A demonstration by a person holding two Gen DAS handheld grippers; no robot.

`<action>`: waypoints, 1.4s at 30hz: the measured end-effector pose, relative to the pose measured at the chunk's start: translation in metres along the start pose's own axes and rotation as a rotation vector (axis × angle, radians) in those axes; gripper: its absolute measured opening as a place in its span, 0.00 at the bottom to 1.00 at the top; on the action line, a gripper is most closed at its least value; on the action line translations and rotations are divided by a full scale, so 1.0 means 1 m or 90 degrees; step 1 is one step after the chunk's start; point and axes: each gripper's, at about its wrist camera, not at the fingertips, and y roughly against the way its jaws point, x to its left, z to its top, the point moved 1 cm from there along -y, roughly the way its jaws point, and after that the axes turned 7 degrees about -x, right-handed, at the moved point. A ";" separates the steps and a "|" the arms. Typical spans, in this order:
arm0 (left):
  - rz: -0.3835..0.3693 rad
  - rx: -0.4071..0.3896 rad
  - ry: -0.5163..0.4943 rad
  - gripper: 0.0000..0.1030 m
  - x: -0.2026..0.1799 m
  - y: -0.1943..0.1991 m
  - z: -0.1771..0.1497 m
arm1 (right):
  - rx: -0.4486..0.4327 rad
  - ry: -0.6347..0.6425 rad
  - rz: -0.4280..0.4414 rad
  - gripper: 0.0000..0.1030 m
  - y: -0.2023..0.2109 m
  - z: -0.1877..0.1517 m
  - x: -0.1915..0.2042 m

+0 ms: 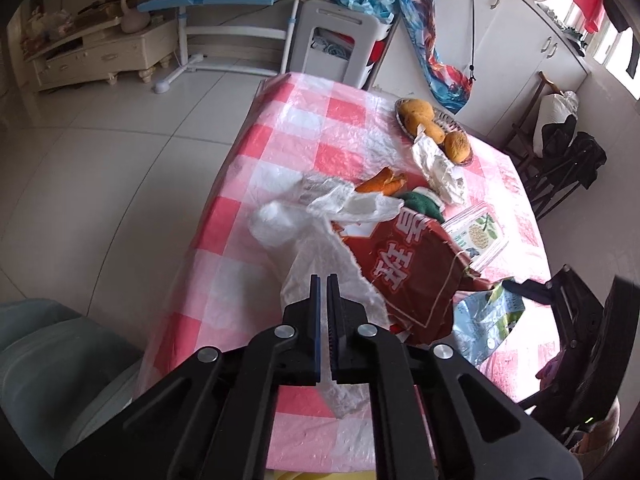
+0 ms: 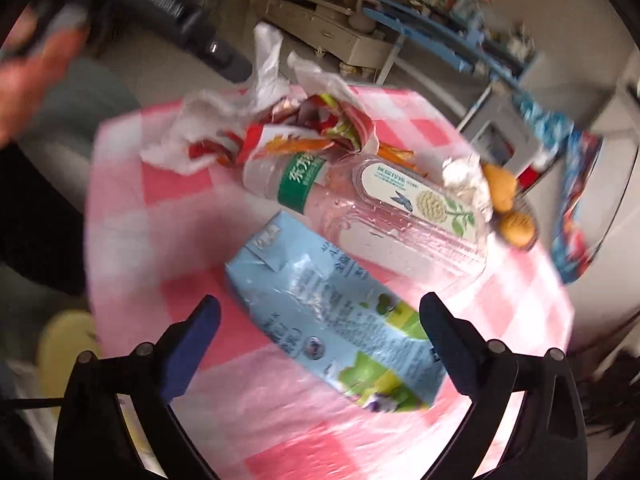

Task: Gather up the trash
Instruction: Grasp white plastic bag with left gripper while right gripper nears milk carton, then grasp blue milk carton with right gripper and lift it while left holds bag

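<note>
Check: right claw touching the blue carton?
Apart. The right wrist view shows the right claw open, both fingers clear of the blue carton, tablecloth visible between.

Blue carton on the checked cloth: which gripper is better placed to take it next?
Right. The right gripper stands open with the blue carton lying between its fingers. The left gripper is shut over the white plastic bag.
</note>
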 end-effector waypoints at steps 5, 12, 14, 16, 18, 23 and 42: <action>-0.027 0.028 0.041 0.42 0.008 -0.008 0.001 | 0.013 -0.023 -0.009 0.93 -0.011 -0.007 -0.012; 0.017 0.052 0.054 0.82 0.011 -0.022 -0.004 | 0.027 -0.254 0.243 0.90 0.015 -0.001 -0.039; 0.017 0.063 0.038 0.82 0.005 -0.028 -0.006 | 0.033 -0.210 0.172 0.90 0.012 -0.001 -0.036; 0.019 0.048 0.015 0.75 -0.002 -0.026 -0.007 | 0.041 -0.160 0.104 0.90 0.011 -0.005 -0.031; 0.024 0.047 0.005 0.57 -0.002 -0.026 -0.009 | 0.028 -0.152 0.081 0.90 0.018 -0.008 -0.032; 0.001 0.040 0.021 0.11 0.004 -0.021 -0.007 | -0.016 -0.081 0.023 0.92 0.008 -0.014 -0.042; -0.013 -0.034 -0.041 0.02 -0.012 0.013 0.001 | -0.011 -0.155 0.198 0.93 0.016 -0.010 -0.041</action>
